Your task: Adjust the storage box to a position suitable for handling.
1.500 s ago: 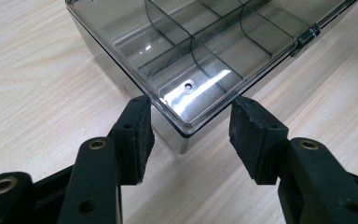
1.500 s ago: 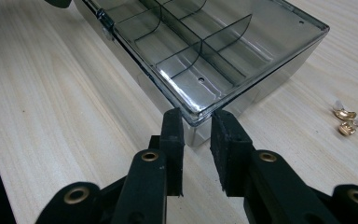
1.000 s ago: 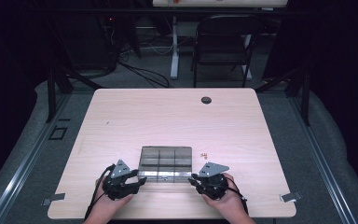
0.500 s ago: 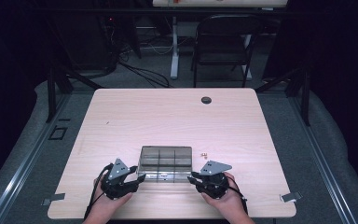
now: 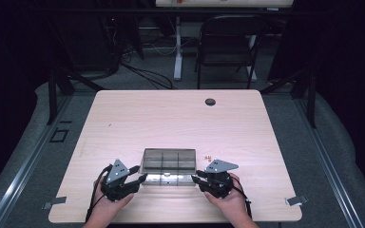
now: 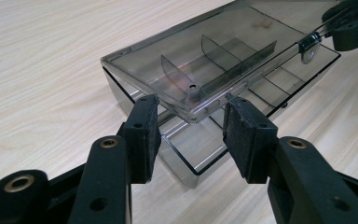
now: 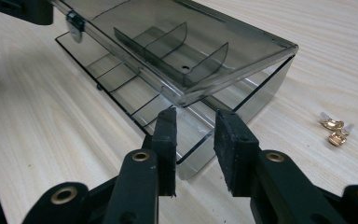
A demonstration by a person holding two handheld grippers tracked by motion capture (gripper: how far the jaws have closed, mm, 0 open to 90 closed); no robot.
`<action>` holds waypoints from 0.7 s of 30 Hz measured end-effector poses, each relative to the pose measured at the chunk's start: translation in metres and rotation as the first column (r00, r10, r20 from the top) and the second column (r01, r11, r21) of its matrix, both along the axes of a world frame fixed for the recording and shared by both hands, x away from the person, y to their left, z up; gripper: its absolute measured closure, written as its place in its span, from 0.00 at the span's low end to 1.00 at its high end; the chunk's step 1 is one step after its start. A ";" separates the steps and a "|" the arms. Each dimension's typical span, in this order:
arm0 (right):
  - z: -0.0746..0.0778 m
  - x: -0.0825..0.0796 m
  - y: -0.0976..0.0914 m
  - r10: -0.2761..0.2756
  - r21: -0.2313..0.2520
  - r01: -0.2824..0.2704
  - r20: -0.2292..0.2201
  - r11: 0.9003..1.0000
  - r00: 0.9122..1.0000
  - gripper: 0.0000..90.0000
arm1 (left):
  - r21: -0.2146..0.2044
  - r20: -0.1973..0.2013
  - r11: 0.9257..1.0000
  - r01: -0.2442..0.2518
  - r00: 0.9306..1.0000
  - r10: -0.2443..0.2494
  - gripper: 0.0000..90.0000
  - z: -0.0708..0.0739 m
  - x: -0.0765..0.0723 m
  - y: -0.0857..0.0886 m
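1. One smoke-tinted clear plastic box (image 5: pixel 168 160) is seen on the near middle of the wooden table (image 5: pixel 171 118), between the two grippers.
2. The box is shown partly open: its hinged lid (image 6: pixel 205 51) is raised at a slant above the tray (image 6: pixel 186 154), as is also seen in the right gripper view (image 7: pixel 191 42).
3. Thin dividers are seen inside the box, splitting it into compartments; no contents can be made out in the compartments that are visible.
4. Two small gold-coloured earrings (image 7: pixel 334 130) are seen lying on the bare table just beside the box, touching or nearly touching each other; in the high view they appear as a small speck (image 5: pixel 208 157) off the box's right end.
5. The left gripper (image 6: pixel 191 121) is held at the box's left end; its jaws are spread, have just been closing, and stand on either side of the lid's corner without the pads pressing on it.
6. The right gripper (image 7: pixel 195 128) is held at the box's right end; its jaws are spread, have just been opening, and stand just before the corner of the tray, gripping nothing.
7. One dark round grommet (image 5: pixel 210 101) is set in the table's far side.
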State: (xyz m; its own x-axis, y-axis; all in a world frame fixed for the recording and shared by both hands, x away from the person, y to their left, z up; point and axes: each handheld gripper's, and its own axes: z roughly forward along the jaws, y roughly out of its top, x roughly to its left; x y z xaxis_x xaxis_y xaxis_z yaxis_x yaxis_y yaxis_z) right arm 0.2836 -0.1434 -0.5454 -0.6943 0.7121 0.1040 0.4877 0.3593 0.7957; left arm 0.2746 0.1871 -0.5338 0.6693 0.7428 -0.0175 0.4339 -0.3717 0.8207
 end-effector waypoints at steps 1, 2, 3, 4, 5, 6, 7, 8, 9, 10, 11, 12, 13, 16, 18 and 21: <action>-0.001 0.001 0.000 -0.006 0.001 0.006 -0.003 1.000 1.000 0.77 | 0.001 0.005 1.000 0.000 1.000 0.000 0.62 0.001 0.000 0.000; -0.001 0.003 0.001 -0.014 0.006 0.014 -0.006 1.000 1.000 0.76 | 0.000 0.007 1.000 0.001 1.000 -0.001 0.62 0.001 0.000 0.000; -0.002 0.004 0.002 -0.015 0.001 0.015 -0.010 1.000 1.000 0.76 | 0.002 0.009 1.000 0.002 1.000 -0.002 0.63 0.001 0.000 0.000; -0.002 0.006 0.002 -0.018 -0.002 0.018 -0.018 1.000 1.000 0.76 | 0.006 0.016 1.000 0.002 1.000 -0.003 0.63 0.002 0.000 0.000; -0.003 0.007 0.003 -0.024 -0.001 0.024 -0.024 1.000 0.999 0.75 | 0.007 0.020 1.000 0.003 1.000 -0.003 0.63 0.003 0.000 0.000; -0.004 0.008 0.003 -0.028 0.001 0.028 -0.028 1.000 0.999 0.75 | 0.007 0.026 1.000 0.002 1.000 -0.002 0.63 0.003 0.000 0.000; -0.005 0.009 0.004 -0.026 -0.008 0.026 -0.034 1.000 0.999 0.75 | 0.007 0.030 1.000 0.002 1.000 -0.002 0.63 0.004 0.000 0.000; -0.006 0.009 0.004 -0.026 -0.013 0.025 -0.038 1.000 0.999 0.75 | 0.003 0.034 1.000 0.000 0.999 0.000 0.63 0.005 0.000 0.000; -0.007 0.010 0.005 -0.027 -0.023 0.026 -0.048 0.999 0.998 0.75 | 0.005 0.036 1.000 0.000 0.999 -0.001 0.63 0.006 0.001 0.000; -0.008 0.010 0.006 -0.030 -0.021 0.029 -0.051 0.999 0.998 0.75 | 0.001 0.039 1.000 -0.001 0.999 0.001 0.64 0.006 0.001 0.000; -0.008 0.011 0.006 -0.030 -0.022 0.028 -0.054 0.999 0.998 0.75 | 0.000 0.042 1.000 -0.002 0.999 0.002 0.64 0.007 0.001 0.000; -0.008 0.011 0.005 -0.023 -0.022 0.022 -0.057 1.000 0.998 0.76 | -0.004 0.046 1.000 -0.003 0.999 0.003 0.64 0.008 0.001 -0.001; -0.008 0.011 0.005 -0.023 -0.022 0.022 -0.057 1.000 0.998 0.76 | -0.006 0.048 1.000 -0.004 0.999 0.004 0.64 0.009 0.001 -0.001; -0.008 0.011 0.005 -0.024 -0.015 0.023 -0.059 1.000 0.998 0.76 | -0.005 0.053 1.000 -0.002 0.999 0.002 0.64 0.011 0.002 -0.001; -0.008 0.010 0.005 -0.026 -0.014 0.025 -0.056 1.000 0.998 0.77 | -0.006 0.058 1.000 -0.001 0.998 0.002 0.64 0.013 0.003 -0.001; -0.008 0.010 0.004 -0.018 -0.015 0.017 -0.058 1.000 0.998 0.77 | -0.011 0.069 1.000 0.001 0.998 0.000 0.65 0.017 0.005 -0.001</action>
State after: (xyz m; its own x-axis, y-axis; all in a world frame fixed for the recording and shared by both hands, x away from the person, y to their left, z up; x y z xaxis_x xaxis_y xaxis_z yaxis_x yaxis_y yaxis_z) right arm 0.2939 -0.1395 -0.5530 -0.6750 0.7256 0.1339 0.5394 0.3614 0.7605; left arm 0.2793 0.1857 -0.5172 0.6696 0.7424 0.0205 0.3761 -0.3628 0.8526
